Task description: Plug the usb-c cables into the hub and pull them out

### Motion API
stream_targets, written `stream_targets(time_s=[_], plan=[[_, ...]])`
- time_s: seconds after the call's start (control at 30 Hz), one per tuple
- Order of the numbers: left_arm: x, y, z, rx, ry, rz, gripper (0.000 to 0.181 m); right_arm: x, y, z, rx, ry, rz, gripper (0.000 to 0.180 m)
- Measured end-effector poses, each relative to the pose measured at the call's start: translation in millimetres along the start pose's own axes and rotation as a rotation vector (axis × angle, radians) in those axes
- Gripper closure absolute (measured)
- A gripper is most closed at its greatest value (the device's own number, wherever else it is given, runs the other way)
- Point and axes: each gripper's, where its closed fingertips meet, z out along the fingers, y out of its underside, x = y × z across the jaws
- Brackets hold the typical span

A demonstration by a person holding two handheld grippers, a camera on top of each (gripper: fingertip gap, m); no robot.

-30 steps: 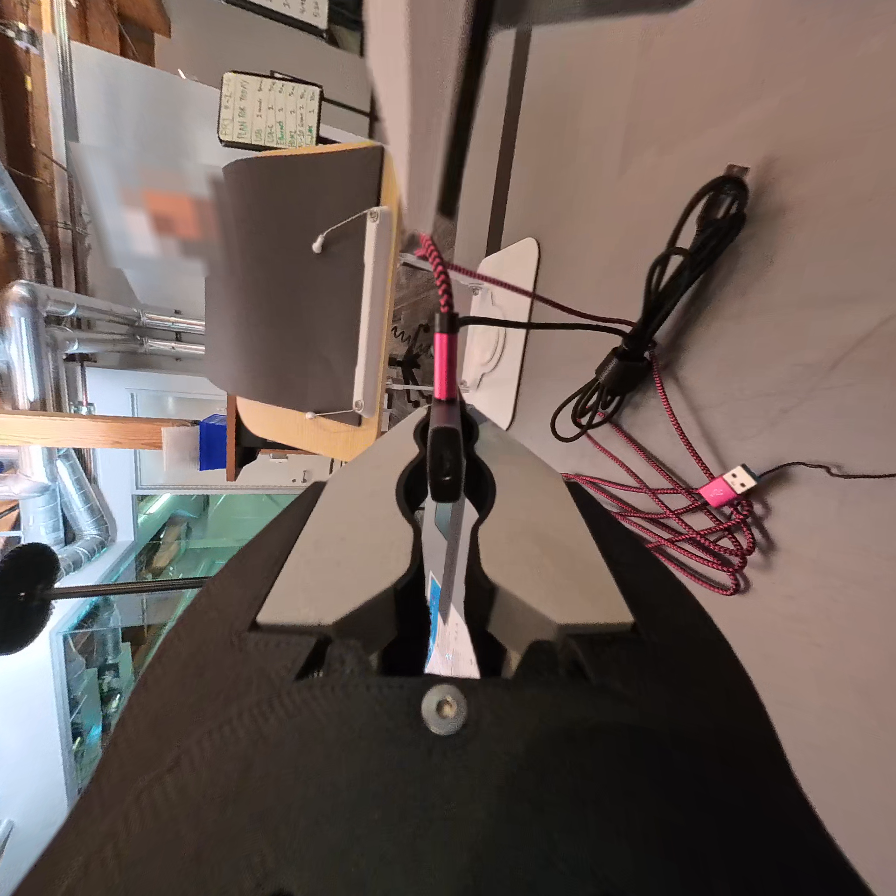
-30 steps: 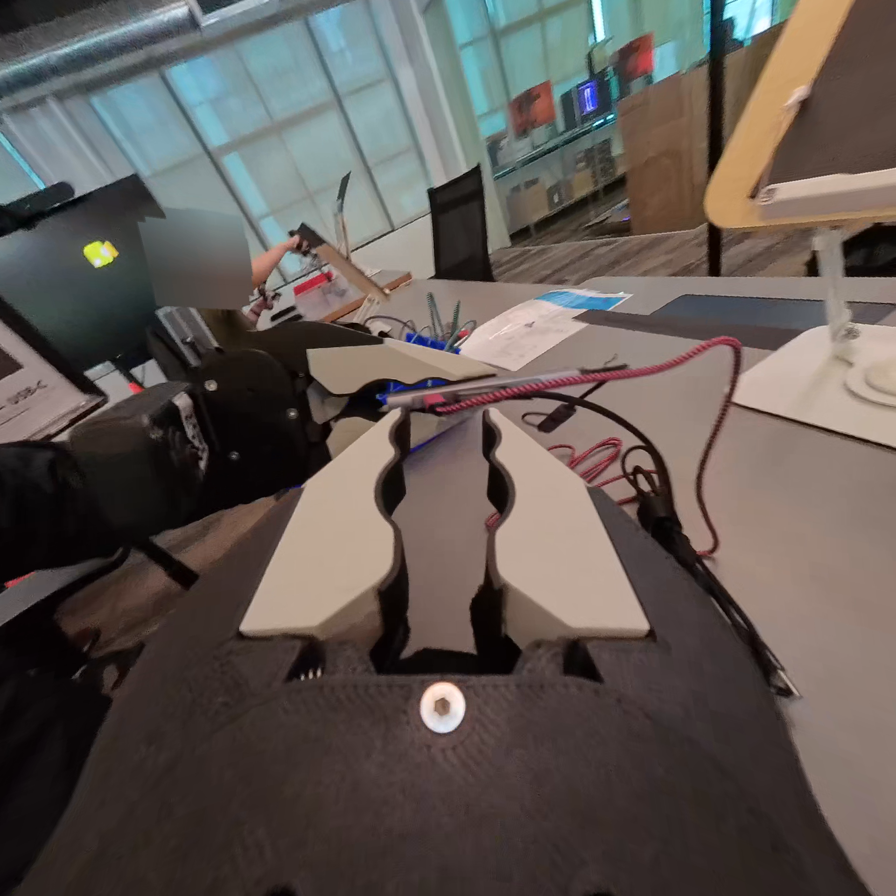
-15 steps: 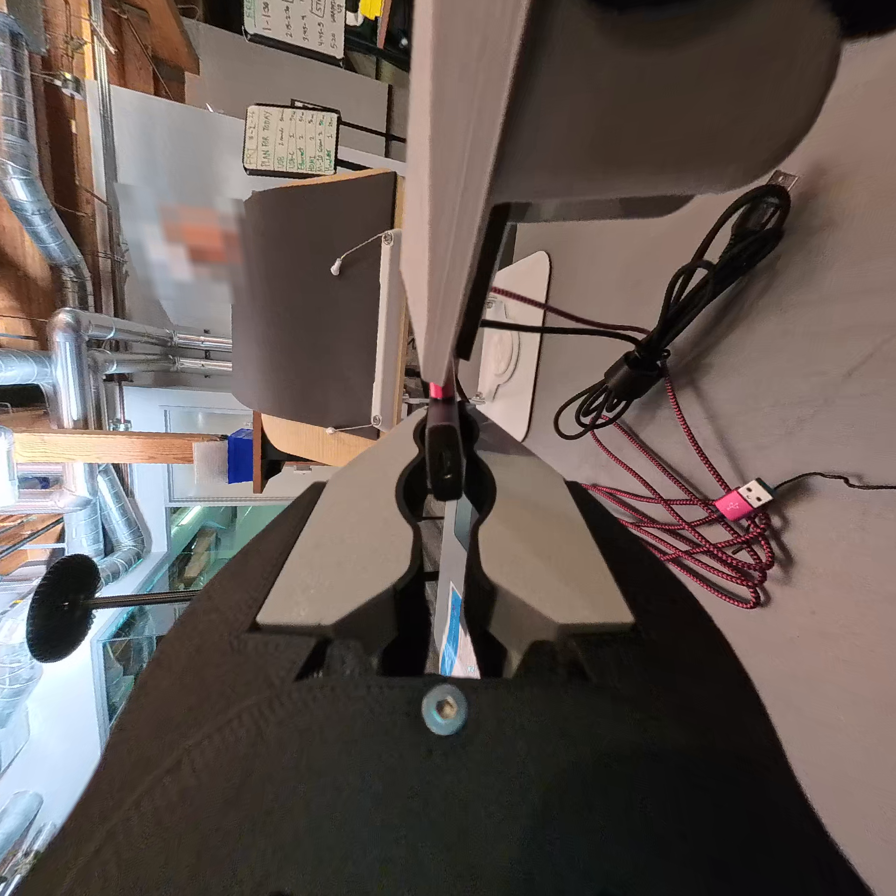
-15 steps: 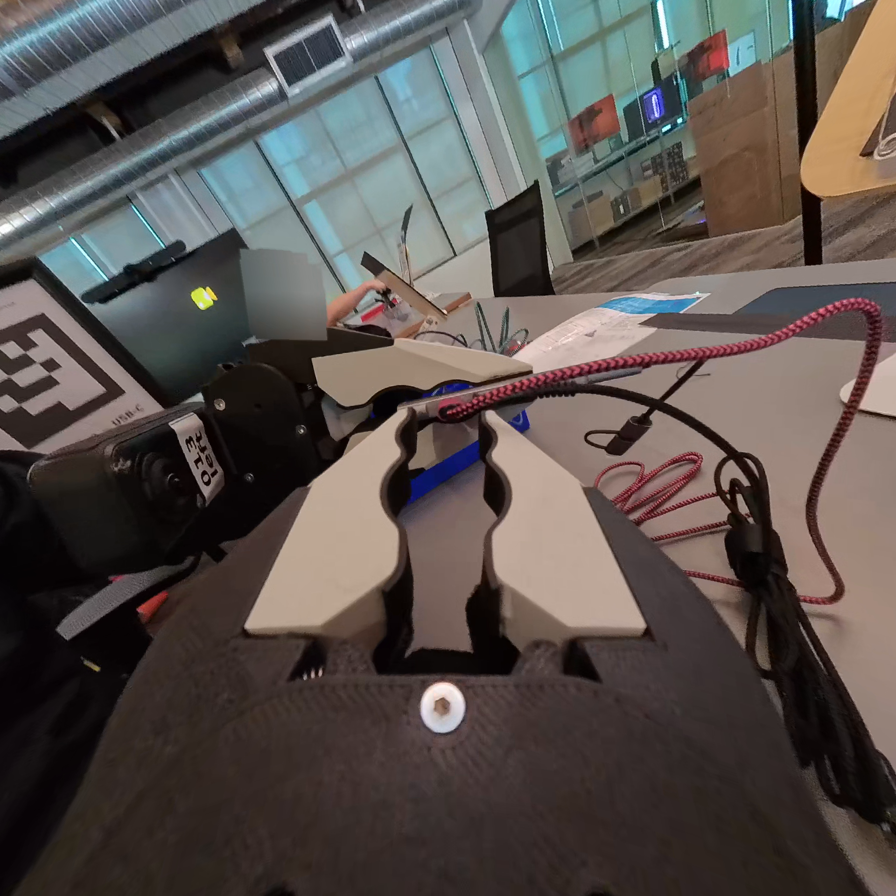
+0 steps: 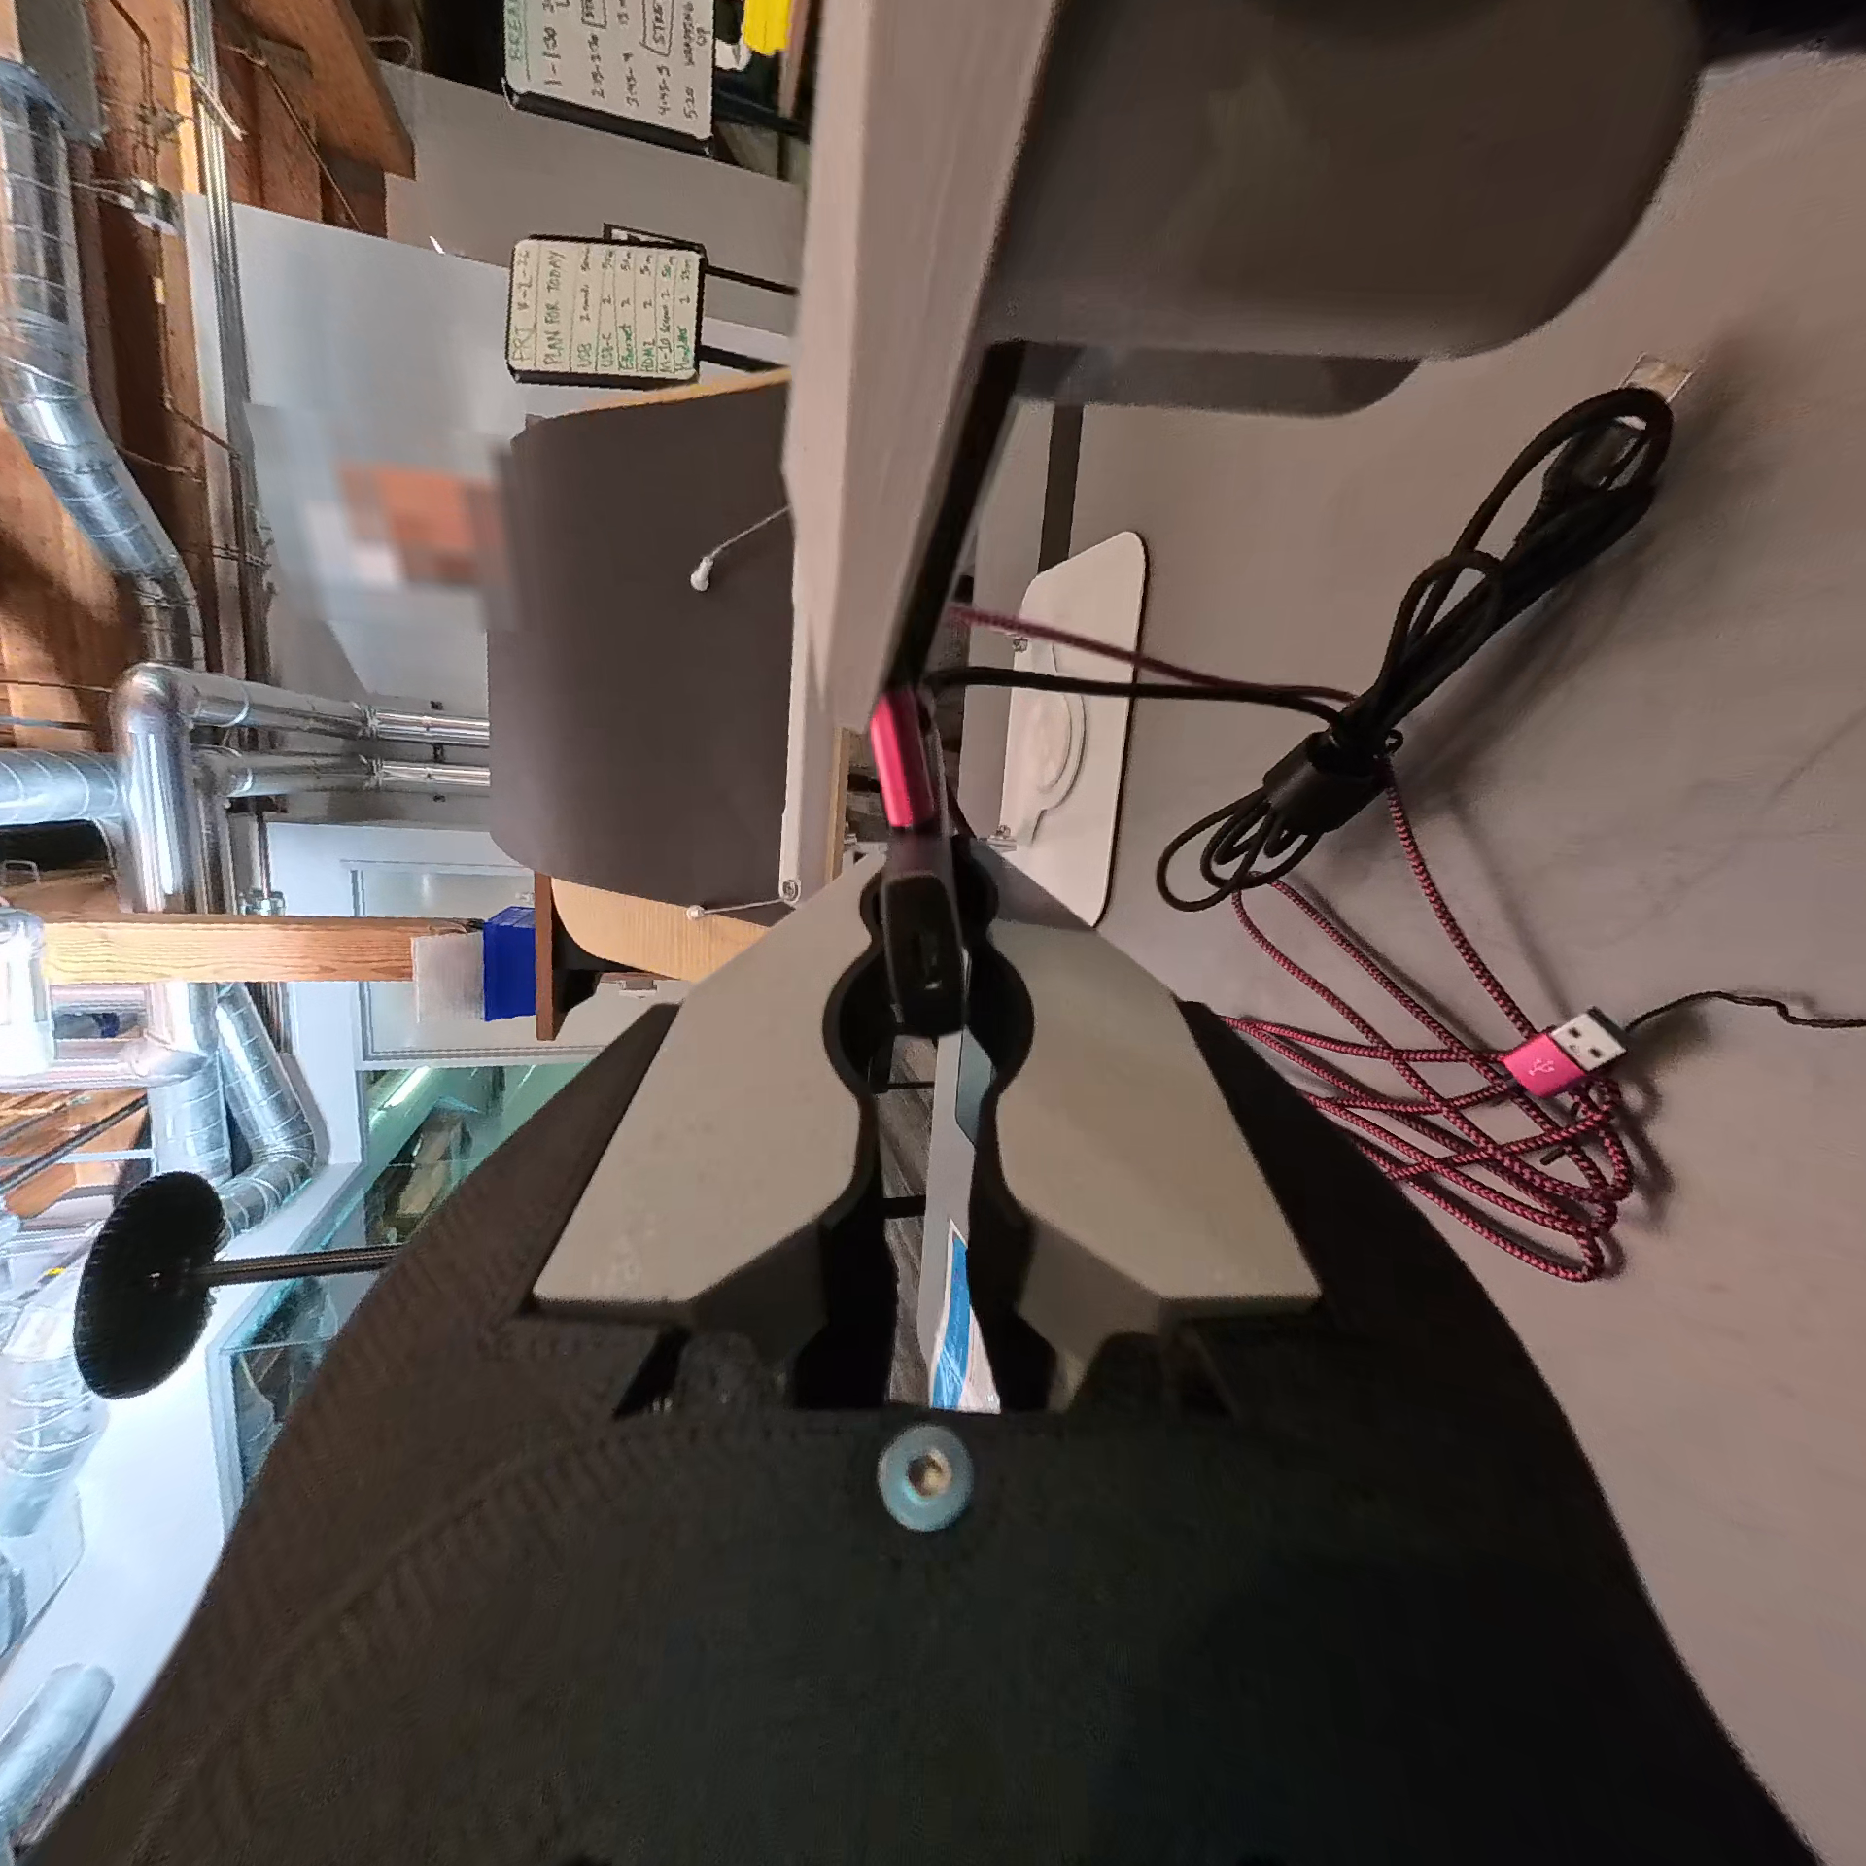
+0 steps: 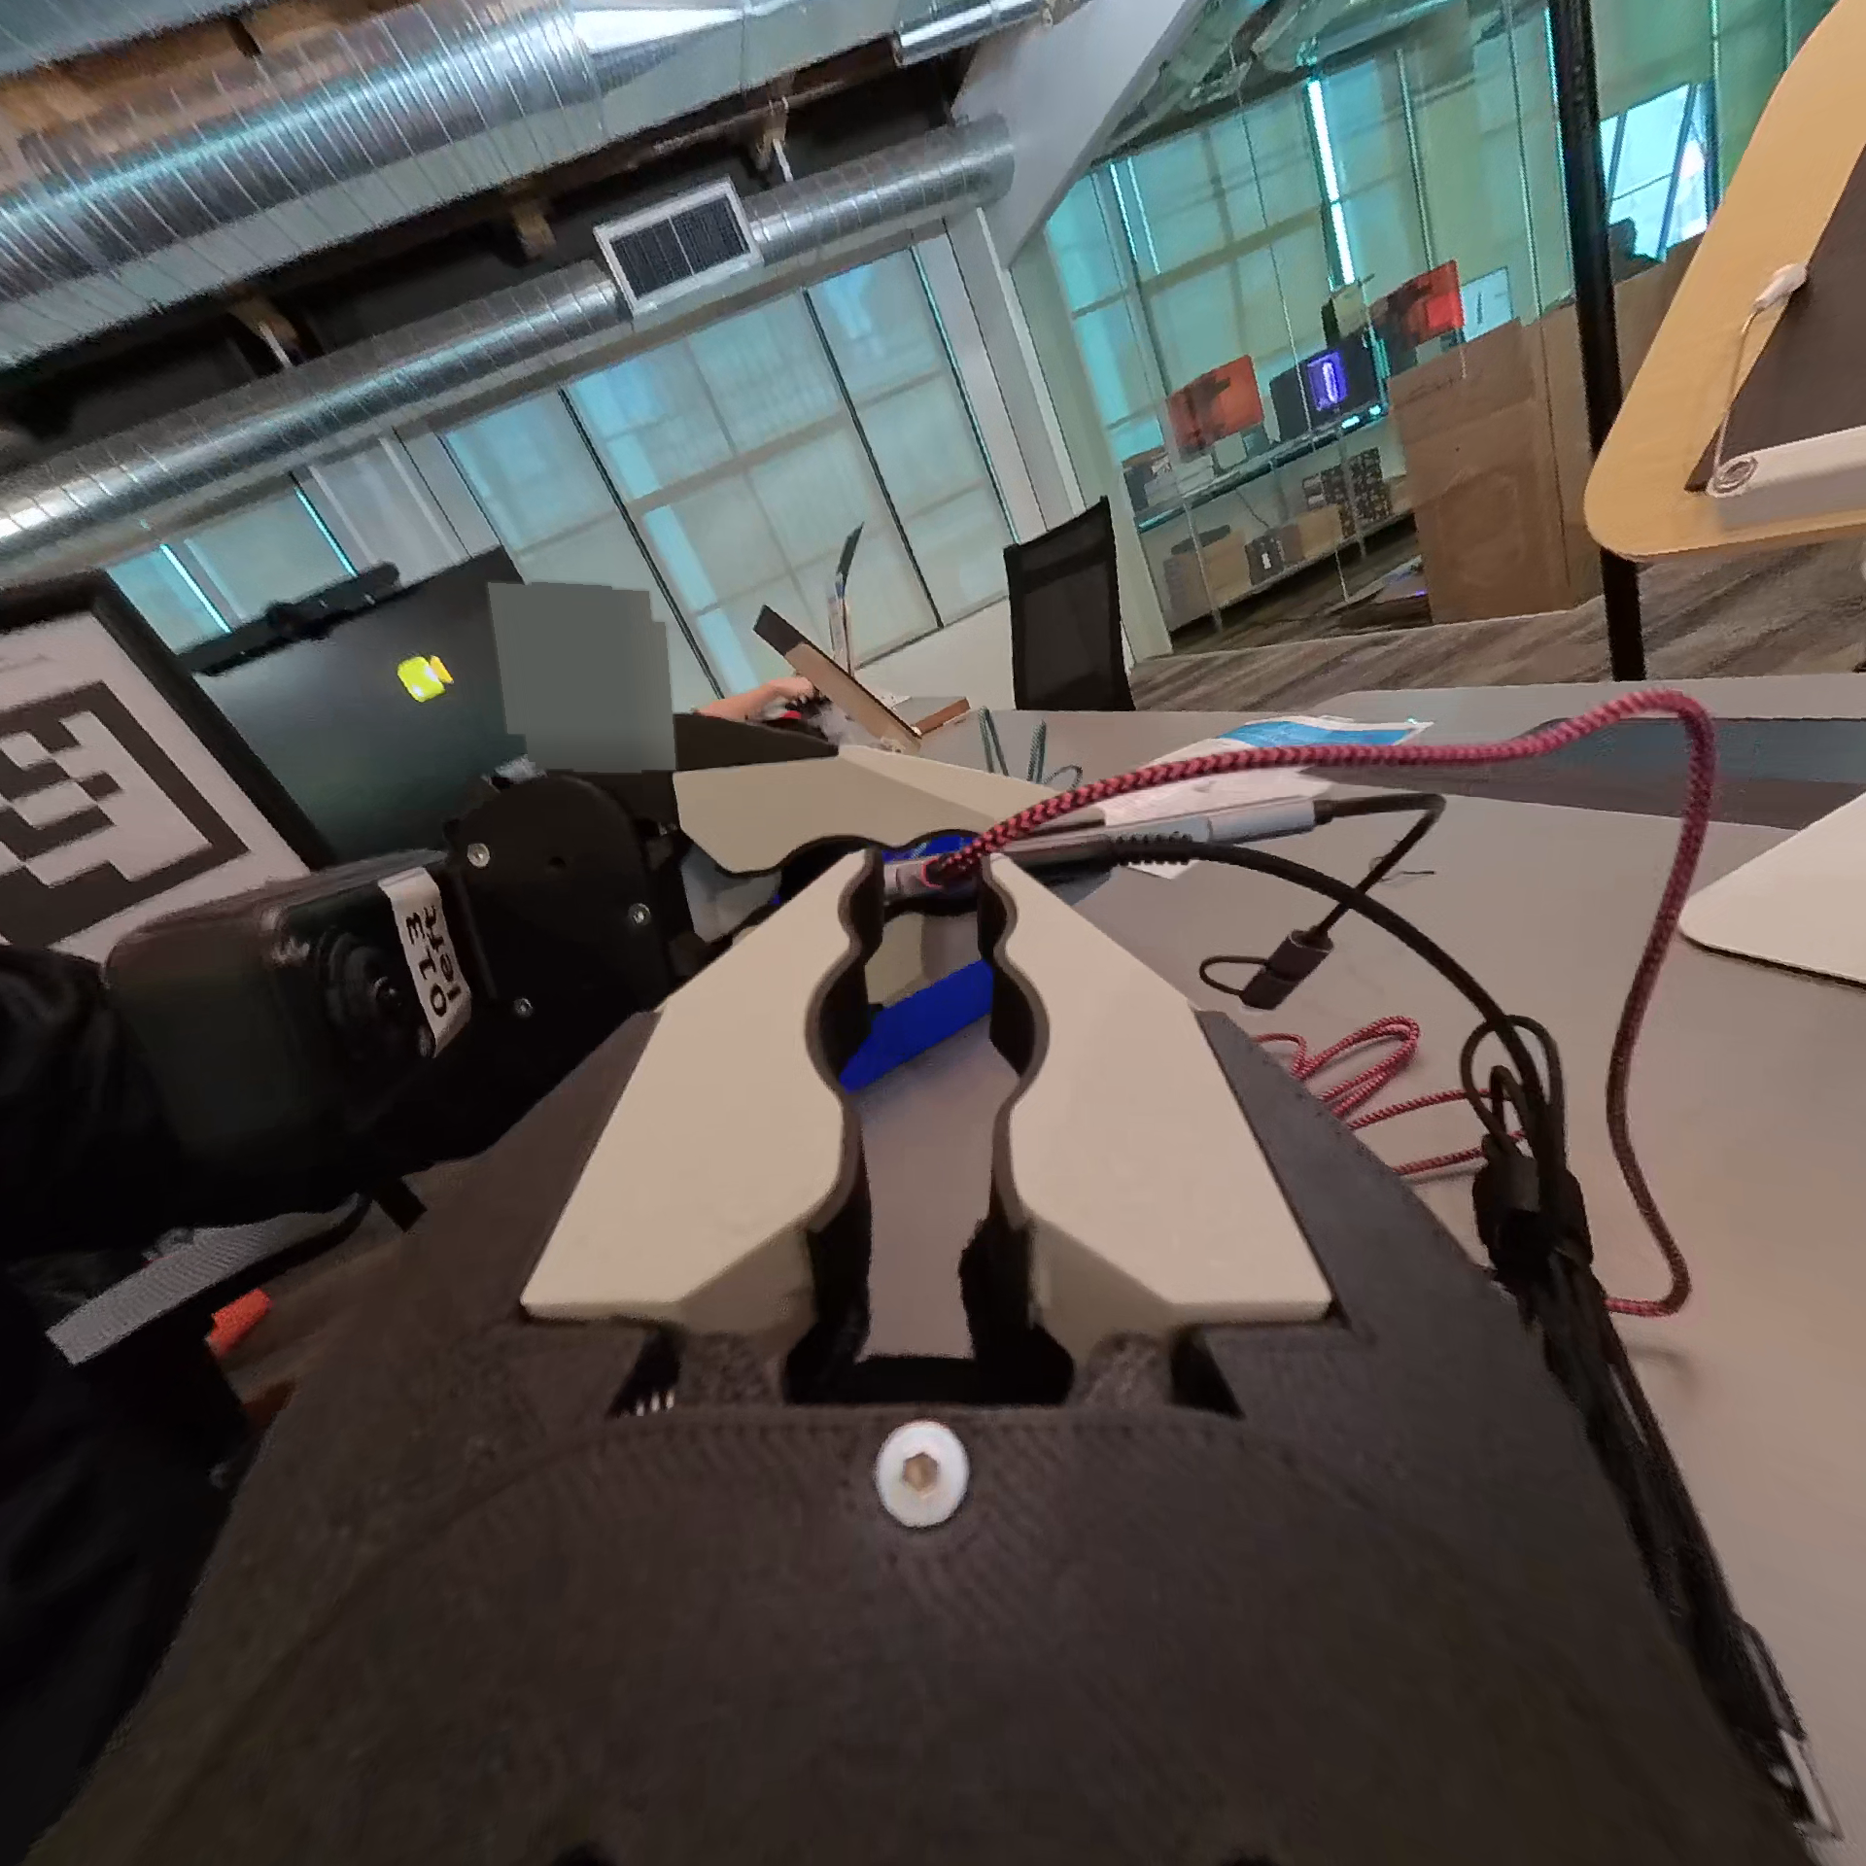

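My left gripper [image 5: 919, 889] is shut on the slim dark hub [image 5: 917, 954], held above the grey table [image 5: 1666, 1515]. The pink plug [image 5: 899, 767] of the red-black braided cable [image 6: 1414, 752] sits in the hub. My right gripper [image 6: 929, 873] has its fingers closed on that plug from behind. One right finger [image 5: 1010, 303] fills the top of the left wrist view. The hub's silver body [image 6: 1212, 823] sticks out past the left gripper's fingers [image 6: 808, 798]. The cable's pink USB-A end [image 5: 1560, 1055] lies on the table.
A coiled black cable [image 5: 1323, 778] and the braided cable's loops [image 5: 1464, 1161] lie on the table to the right. A white stand base [image 5: 1080, 707] carries a tilted board behind them. A blue object [image 6: 909, 1020] and papers [image 6: 1303, 732] lie farther off. A person sits beyond. Tip to tip, the grippers are about 5 cm apart.
My right gripper has moved in over the pink plug and its fingers have narrowed around it. The left gripper keeps hold of the hub and has shifted only slightly.
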Motion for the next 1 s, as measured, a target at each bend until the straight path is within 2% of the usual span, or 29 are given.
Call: stream_targets(time_s=[0.47, 0.6, 0.67, 0.8, 1.0], plan=[[4, -1, 4, 0.012, 0.064, -0.064, 0.174, 5, 0, 3, 0.003, -0.001, -0.029, 0.172], [10, -11, 2, 0.053, 0.118, -0.12, 0.163, 5, 0, 4, -0.003, 0.016, -0.049, 0.172], [12, -13, 2, 0.038, 0.134, -0.135, 0.17, 3, 0, 5, -0.003, 0.016, -0.056, 0.172], [11, -12, 3, 0.033, 0.166, -0.193, 0.173, 4, 0, 3, 0.002, 0.021, -0.056, 0.172], [7, -12, 0, 0.038, 0.099, -0.067, 0.173, -1, 4, 1, -0.043, 0.006, -0.103, 0.171]])
